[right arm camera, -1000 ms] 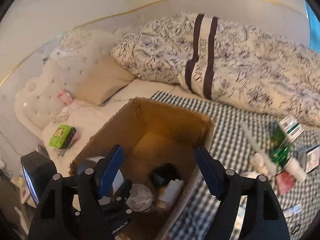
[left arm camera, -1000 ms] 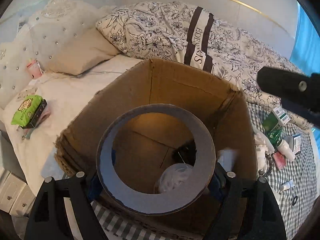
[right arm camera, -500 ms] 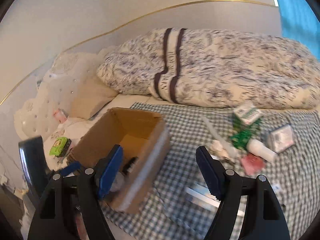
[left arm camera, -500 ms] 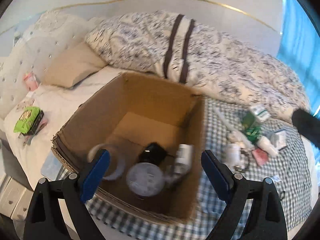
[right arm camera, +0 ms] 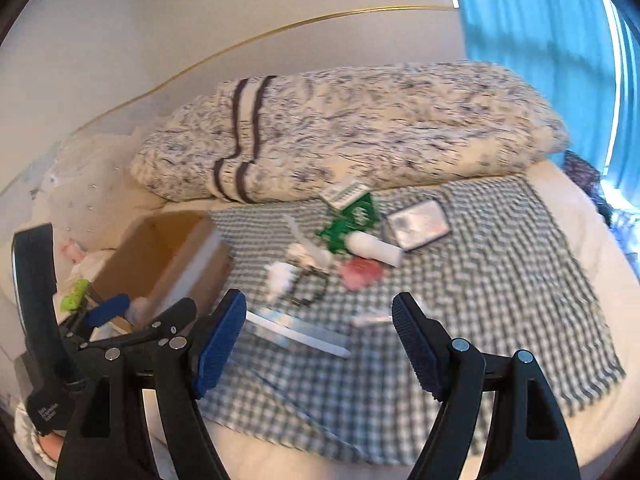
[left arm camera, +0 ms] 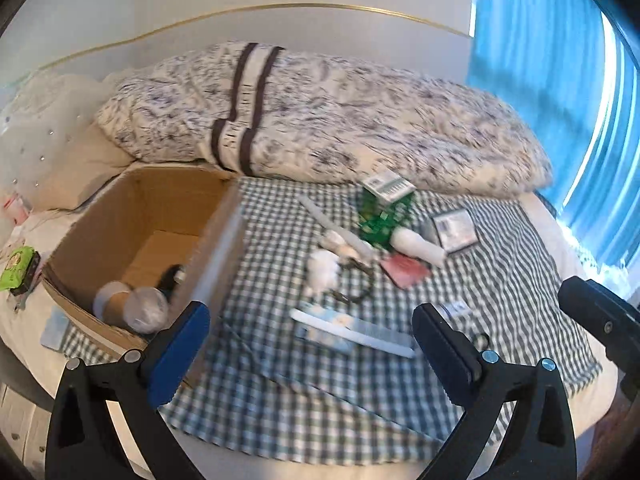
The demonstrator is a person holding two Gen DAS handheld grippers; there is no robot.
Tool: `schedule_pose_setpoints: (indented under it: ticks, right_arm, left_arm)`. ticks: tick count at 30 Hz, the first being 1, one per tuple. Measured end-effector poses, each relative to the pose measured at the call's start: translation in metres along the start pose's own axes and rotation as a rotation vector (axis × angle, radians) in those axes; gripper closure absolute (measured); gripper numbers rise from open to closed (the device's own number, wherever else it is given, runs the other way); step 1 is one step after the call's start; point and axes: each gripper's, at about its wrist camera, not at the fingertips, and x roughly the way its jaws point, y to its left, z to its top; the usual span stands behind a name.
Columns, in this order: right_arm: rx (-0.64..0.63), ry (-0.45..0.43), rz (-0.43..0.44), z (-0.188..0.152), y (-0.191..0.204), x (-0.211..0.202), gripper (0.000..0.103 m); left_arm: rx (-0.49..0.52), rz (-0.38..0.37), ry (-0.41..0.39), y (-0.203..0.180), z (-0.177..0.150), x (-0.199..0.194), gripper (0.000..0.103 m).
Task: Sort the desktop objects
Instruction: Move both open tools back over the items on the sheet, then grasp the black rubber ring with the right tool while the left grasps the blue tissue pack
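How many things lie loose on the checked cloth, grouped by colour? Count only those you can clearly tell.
Green: 1, box
White: 3, bottle, fluffy lump, long stick
Red: 1, packet
Pale blue: 1, flat pack
Grey: 1, square case
Total: 7

Floral duvet [left arm camera: 320,120], blue curtain [left arm camera: 560,100], beige pillow [left arm camera: 76,172]

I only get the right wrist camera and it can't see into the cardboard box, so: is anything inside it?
Observer: Yes, the left wrist view shows a tape roll in the near corner of the cardboard box.
Operator: Anything else?
Observer: A round clear-lidded container lies right beside the roll.
Operator: And more?
Observer: A small black item sits behind that container; blur hides what it is.
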Motion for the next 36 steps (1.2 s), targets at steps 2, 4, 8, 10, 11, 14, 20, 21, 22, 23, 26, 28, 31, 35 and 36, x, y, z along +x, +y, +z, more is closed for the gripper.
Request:
schedule_pose_setpoints:
  ticks: [2,4,8,10,11,14,20,21,22,23,26,28,31,35,36]
  right_arm:
    - [0.008,0.009,-0.026,-0.014,-0.012,0.001,0.027]
    - [0.026,0.024,-0.047,-0.028,-0.024,0.007,0.027]
    - [0.053,0.071,-0.059,-0.047,-0.045,0.028,0.027]
    - [0.064,0.089,-0.072,-0.054,-0.054,0.041,0.027]
    - [0.067,0.099,-0.075,-0.056,-0.058,0.048,0.027]
    - [0.069,0.140,-0.089,-0.068,-0.069,0.068,0.027]
    - [0.076,0.196,-0.104,-0.074,-0.083,0.106,0.027]
    - [0.079,0.204,-0.110,-0.074,-0.086,0.113,0.027]
    - [0.084,0.212,-0.111,-0.072,-0.089,0.120,0.027]
    - [0.090,0.221,-0.108,-0.072,-0.092,0.128,0.027]
    - [0.094,0.243,-0.110,-0.070,-0.096,0.150,0.027]
    - [0.087,0.261,-0.115,-0.070,-0.098,0.164,0.027]
    - [0.080,0.284,-0.119,-0.070,-0.099,0.182,0.027]
    - [0.086,0.314,-0.137,-0.077,-0.102,0.199,0.027]
    - [0.083,0.315,-0.145,-0.078,-0.101,0.201,0.027]
  left_arm:
    - [0.020,-0.003,0.018,-0.011,-0.012,0.005,0.000]
    - [0.035,-0.003,0.034,-0.019,-0.025,0.013,0.000]
    - [0.054,-0.001,0.084,-0.028,-0.046,0.036,0.000]
    - [0.054,0.011,0.099,-0.028,-0.054,0.049,0.000]
    - [0.049,0.015,0.106,-0.028,-0.057,0.056,0.000]
    - [0.031,0.007,0.132,-0.026,-0.067,0.078,0.000]
    - [0.020,0.029,0.170,-0.019,-0.073,0.121,0.000]
    - [0.020,0.036,0.167,-0.017,-0.073,0.127,0.000]
    - [0.022,0.041,0.165,-0.015,-0.074,0.132,0.000]
    - [0.022,0.044,0.165,-0.014,-0.074,0.138,0.000]
    - [0.022,0.042,0.178,-0.009,-0.073,0.155,0.000]
    - [0.027,0.048,0.190,-0.009,-0.070,0.167,0.000]
    - [0.031,0.040,0.195,-0.008,-0.067,0.181,0.000]
    - [0.028,0.001,0.183,-0.007,-0.068,0.197,0.000]
    - [0.021,-0.010,0.180,-0.006,-0.068,0.198,0.000]
